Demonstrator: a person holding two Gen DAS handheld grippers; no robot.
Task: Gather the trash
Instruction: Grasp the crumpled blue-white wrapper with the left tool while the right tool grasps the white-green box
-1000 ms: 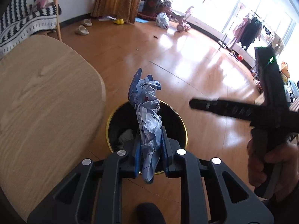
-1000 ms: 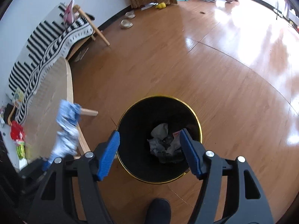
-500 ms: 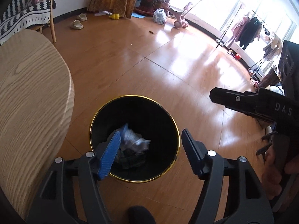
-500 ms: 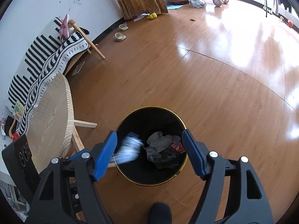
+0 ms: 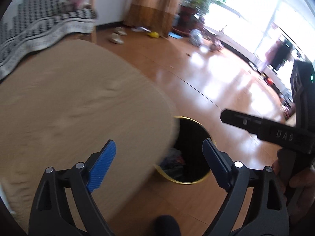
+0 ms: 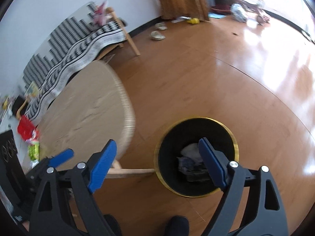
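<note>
A black bin with a gold rim (image 6: 235,143) stands on the wooden floor, with crumpled paper and wrappers (image 6: 192,164) inside. In the left wrist view the bin (image 5: 194,180) is half hidden behind the round table's edge. My left gripper (image 5: 159,155) hangs over that table edge, its jaws opening, nothing between them. My right gripper (image 6: 157,157) hovers above and left of the bin, jaws opening too and empty. The right gripper's body (image 5: 275,133) shows at the right of the left wrist view, held by a hand (image 5: 295,177). More trash (image 6: 29,135), red and green packets, lies at the table's far left.
The round light-wood table (image 6: 84,114) stands left of the bin, one leg (image 6: 130,170) reaching toward it. A chair with a black-and-white striped throw (image 6: 82,39) stands by the wall. Slippers (image 6: 157,35), a yellow toy (image 6: 194,21) and plants lie at the far end of the open floor.
The left gripper let go of the crumpled blue-and-white paper, which fell into the bin. Both grippers opened wider, rose and swung left toward the table.
</note>
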